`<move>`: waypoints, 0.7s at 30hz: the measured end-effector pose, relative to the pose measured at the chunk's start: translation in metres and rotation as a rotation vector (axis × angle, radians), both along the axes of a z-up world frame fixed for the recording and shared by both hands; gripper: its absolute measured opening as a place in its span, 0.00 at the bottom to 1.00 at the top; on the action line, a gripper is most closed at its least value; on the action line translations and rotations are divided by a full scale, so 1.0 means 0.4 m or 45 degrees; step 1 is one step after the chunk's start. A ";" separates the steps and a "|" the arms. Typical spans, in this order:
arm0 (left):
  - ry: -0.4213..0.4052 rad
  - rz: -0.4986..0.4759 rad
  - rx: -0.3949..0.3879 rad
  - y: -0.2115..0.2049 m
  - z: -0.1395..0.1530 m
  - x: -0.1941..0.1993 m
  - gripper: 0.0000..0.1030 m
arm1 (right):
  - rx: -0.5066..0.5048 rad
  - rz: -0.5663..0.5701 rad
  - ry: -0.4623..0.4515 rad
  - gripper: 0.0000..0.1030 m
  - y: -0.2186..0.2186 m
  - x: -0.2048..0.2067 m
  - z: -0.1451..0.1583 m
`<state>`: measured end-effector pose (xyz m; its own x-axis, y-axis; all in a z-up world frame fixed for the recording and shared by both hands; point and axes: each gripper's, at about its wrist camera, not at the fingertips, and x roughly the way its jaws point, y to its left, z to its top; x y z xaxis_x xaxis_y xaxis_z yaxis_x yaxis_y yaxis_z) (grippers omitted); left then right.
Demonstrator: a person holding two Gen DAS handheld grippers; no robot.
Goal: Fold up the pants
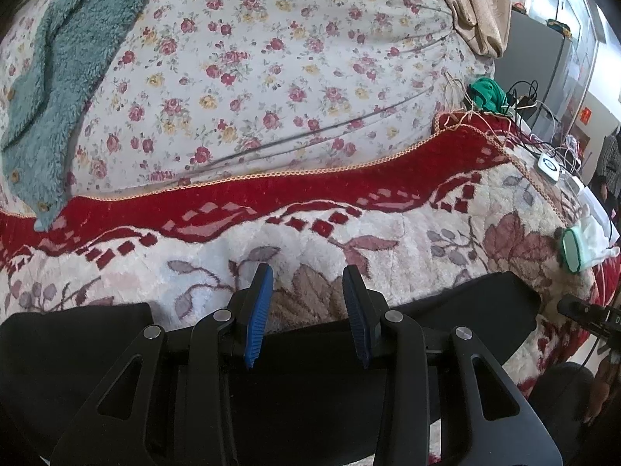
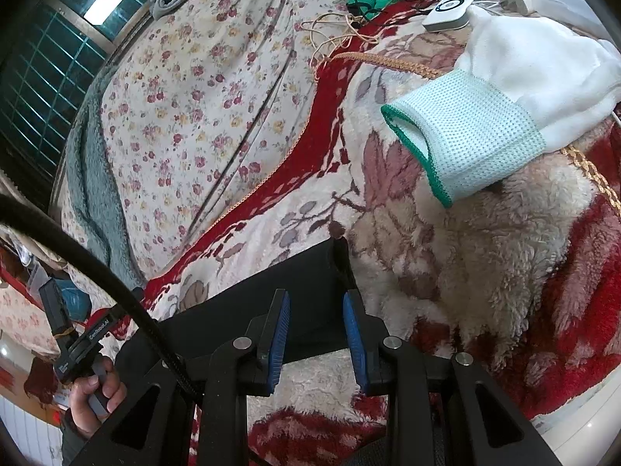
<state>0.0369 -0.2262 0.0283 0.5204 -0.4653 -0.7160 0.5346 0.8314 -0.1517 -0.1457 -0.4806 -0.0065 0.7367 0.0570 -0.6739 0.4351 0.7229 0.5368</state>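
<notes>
Black cloth — the pants (image 1: 318, 349) — lies flat along the near edge of a plush red-and-cream blanket (image 1: 407, 233), stretched left to right. That placement makes sense for folding: the blanket gives a broad, soft bed-top surface, and the garment's far edge runs roughly straight, ready to be lifted.

The left gripper (image 1: 308, 272) hangs over the middle of the pants, its blue pads (image 1: 258, 310) parted with blanket and cloth edge showing between them. The jaws look released, nothing pinched. The right gripper (image 2: 316, 297) sits over the right end of the same garment, where a corner of the pants (image 2: 302, 272) points away toward the far side. Its pads are also apart, with black cloth and then cream pile visible in the gap — no grip that I can see. In the right wrist view, a hand (image 2: 97, 388) at the near left holds the handle of the other gripper, so both tools are spaced along the garment, which I judge suits taking two points of one edge at once.

Farther off lie a floral quilt (image 1: 271, 77) and a teal fleece garment (image 1: 58, 77) at the far left. To the right sit a white cloth with a green-trimmed mesh cuff (image 2: 465, 128) and a small white device (image 2: 450, 9) among cables — well apart from the pants.
</notes>
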 end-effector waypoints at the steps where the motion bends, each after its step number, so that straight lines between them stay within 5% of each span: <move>1: 0.000 0.000 0.000 0.000 0.000 0.000 0.34 | 0.000 0.001 0.002 0.26 0.000 0.001 0.000; 21: -0.002 -0.006 0.004 -0.005 -0.002 0.000 0.34 | -0.003 0.003 0.007 0.26 0.003 0.006 -0.002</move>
<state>0.0369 -0.2280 0.0274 0.5193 -0.4655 -0.7167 0.5385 0.8294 -0.1485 -0.1434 -0.4794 -0.0072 0.7329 0.0573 -0.6780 0.4362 0.7252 0.5328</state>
